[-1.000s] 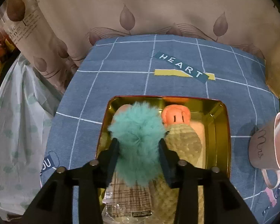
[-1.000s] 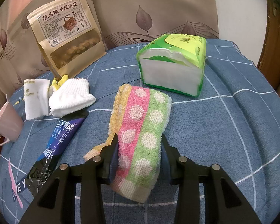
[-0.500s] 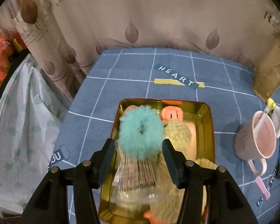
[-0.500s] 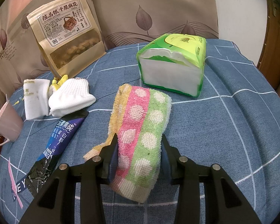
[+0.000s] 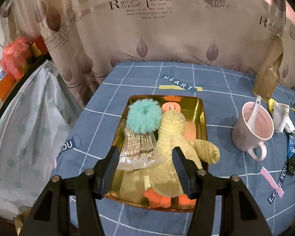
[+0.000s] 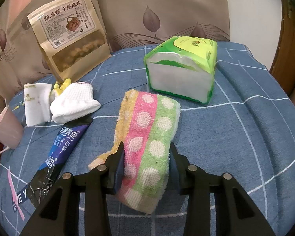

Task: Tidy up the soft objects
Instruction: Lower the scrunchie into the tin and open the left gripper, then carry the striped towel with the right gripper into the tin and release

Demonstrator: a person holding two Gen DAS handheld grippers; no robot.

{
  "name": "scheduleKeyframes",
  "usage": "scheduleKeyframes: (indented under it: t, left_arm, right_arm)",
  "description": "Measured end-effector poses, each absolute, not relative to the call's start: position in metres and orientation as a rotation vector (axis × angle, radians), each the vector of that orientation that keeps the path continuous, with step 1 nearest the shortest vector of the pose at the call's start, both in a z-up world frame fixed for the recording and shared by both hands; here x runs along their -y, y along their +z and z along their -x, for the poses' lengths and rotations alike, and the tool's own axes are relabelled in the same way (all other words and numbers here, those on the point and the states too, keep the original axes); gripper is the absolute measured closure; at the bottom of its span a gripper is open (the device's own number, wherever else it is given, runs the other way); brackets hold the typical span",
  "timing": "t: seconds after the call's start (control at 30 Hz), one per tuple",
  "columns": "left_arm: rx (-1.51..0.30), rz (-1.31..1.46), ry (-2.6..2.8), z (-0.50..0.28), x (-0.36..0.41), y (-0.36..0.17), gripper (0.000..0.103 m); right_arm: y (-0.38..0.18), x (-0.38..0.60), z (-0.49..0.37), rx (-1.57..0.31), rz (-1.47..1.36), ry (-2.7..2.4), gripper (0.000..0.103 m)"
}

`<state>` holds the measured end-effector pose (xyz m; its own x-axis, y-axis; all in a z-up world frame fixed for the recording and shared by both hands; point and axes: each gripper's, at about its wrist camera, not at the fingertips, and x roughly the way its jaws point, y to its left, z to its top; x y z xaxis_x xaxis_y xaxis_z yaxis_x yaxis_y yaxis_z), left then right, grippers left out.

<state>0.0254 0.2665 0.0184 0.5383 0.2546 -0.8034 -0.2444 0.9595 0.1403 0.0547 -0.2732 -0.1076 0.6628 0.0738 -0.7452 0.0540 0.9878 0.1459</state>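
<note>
Towel [image 6: 147, 143], striped yellow, pink and green with white dots, flat on the blue cloth [image 6: 245, 137], near end clenched between the fingers of the right gripper [image 6: 145, 163]. Teal pompom [image 5: 143, 116] in the gold tray [image 5: 203, 118], beside a yellow plush duck [image 5: 173, 137], on a clear packet [image 5: 137, 149]. Left gripper [image 5: 145, 159] released, jaws just opened wide, raised above the tray, pompom beyond the fingertips, untouched

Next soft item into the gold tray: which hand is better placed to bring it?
Right. The right gripper is already shut on the striped towel, ready to carry. The left gripper, jaws just opened, holds nothing above the gold tray, where the teal pom-pom lies.
</note>
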Motion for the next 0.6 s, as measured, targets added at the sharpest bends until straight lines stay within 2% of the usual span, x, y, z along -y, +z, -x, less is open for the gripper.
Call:
scheduleKeyframes:
  t: [0.37,0.6]
  left_arm:
    - [-0.935,0.036,0.334,-0.003,-0.267,0.001,0.046]
    - [-0.927,0.063,0.367,0.009,-0.282,-0.009,0.046]
  right_arm:
    - [-0.090,0.263,-0.050,-0.851,-0.114,-0.027,0.072]
    - [-0.049,0.230,-0.045,-0.808,-0.063,0.027,0.072]
